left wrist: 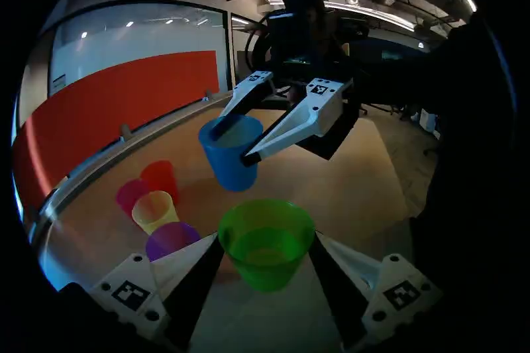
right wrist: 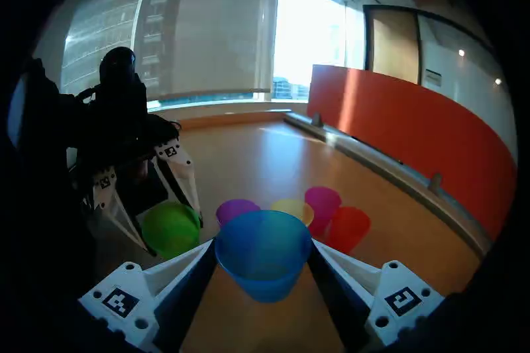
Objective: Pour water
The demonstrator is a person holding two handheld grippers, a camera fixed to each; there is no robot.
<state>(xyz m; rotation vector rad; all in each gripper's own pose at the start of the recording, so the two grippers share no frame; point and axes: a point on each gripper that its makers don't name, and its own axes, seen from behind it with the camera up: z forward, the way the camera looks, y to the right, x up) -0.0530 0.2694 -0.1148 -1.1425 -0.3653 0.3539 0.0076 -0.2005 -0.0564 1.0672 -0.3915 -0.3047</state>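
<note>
Blue cup (right wrist: 264, 260): clamped between both fingers of the right claw (right wrist: 263, 245), gripped on its side wall below the rim. It is held off the table (left wrist: 344, 181), mouth up, at most slightly tilted. Whether it holds water I cannot tell through the tinted wall.

Green cup (left wrist: 266, 250): clamped the same way in the left claw (left wrist: 265, 239), upright, off the table. A paler patch sits at its bottom. It may be liquid, not certain.

Relation: the two claws face each other across the table. In the left gripper view the blue cup hangs beyond and above the green cup, near but apart, rims not over one another.

Four spare cups stand on the table in a tight cluster to one side: red cup (left wrist: 161, 177), magenta cup (left wrist: 129, 195), yellow cup (left wrist: 154, 210), purple cup (left wrist: 171, 239).

Judgement on step: both cups are grasped and lifted and the pour is not yet begun. This reads as the alignment stage just ahead of tipping. Which cup is the source is not settled by the pictures. The higher blue cup looks the likelier.

Next move calls for bringing the pouring cup's lip over the other cup's mouth, holding the receiver level, then rotating the pouring wrist slowly. Grip must stay firm, as thin cup walls may flex.
</note>
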